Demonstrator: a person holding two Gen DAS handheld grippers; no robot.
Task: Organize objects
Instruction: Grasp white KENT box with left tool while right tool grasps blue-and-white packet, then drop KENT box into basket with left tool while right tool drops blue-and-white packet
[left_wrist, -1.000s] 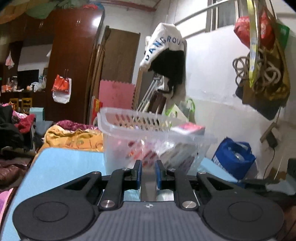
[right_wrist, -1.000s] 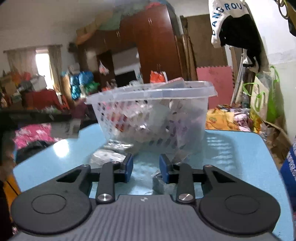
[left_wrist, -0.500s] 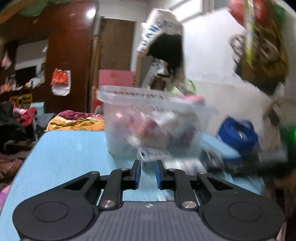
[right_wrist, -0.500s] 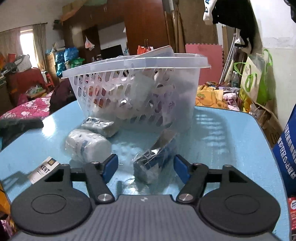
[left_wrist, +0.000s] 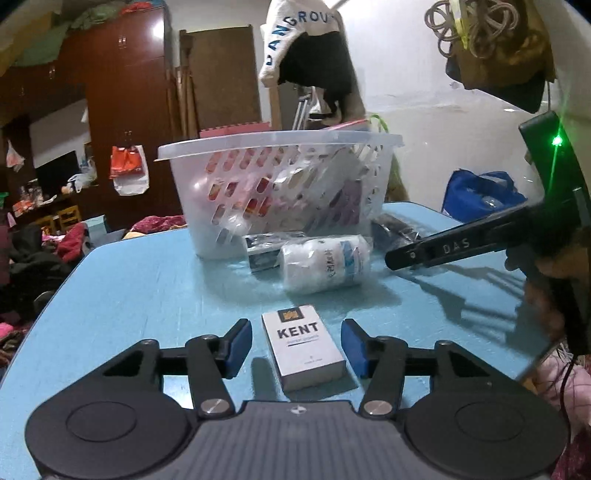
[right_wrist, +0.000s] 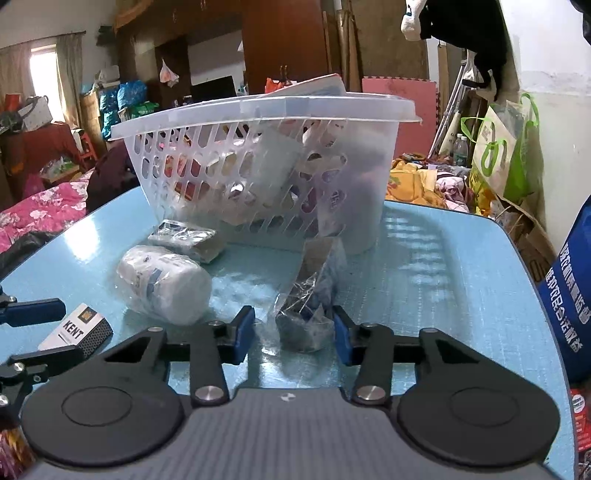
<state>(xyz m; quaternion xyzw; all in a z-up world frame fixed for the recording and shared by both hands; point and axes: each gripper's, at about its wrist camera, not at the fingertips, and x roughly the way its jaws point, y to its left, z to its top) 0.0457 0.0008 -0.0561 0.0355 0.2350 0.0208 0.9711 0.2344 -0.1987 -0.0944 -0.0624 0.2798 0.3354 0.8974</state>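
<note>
My left gripper (left_wrist: 297, 345) is open, its blue pads on either side of a white KENT cigarette pack (left_wrist: 304, 345) lying on the blue table (left_wrist: 147, 295). My right gripper (right_wrist: 293, 330) is open around a dark item in a clear plastic bag (right_wrist: 310, 299). The pack also shows in the right wrist view (right_wrist: 75, 330). A clear plastic basket (left_wrist: 280, 192) full of packets stands at the back, also in the right wrist view (right_wrist: 266, 166). A wrapped white roll (left_wrist: 325, 264) and a small foil packet (right_wrist: 184, 240) lie in front of it.
The right gripper's arm (left_wrist: 461, 247) reaches in from the right in the left wrist view. A blue bag (right_wrist: 569, 295) stands at the table's right edge. Clothes and furniture crowd the room behind; a green and white bag (right_wrist: 498, 155) hangs by the wall.
Both grippers have pulled back from the basket and opened. The left one now straddles the KENT pack, the right one the bagged item.
</note>
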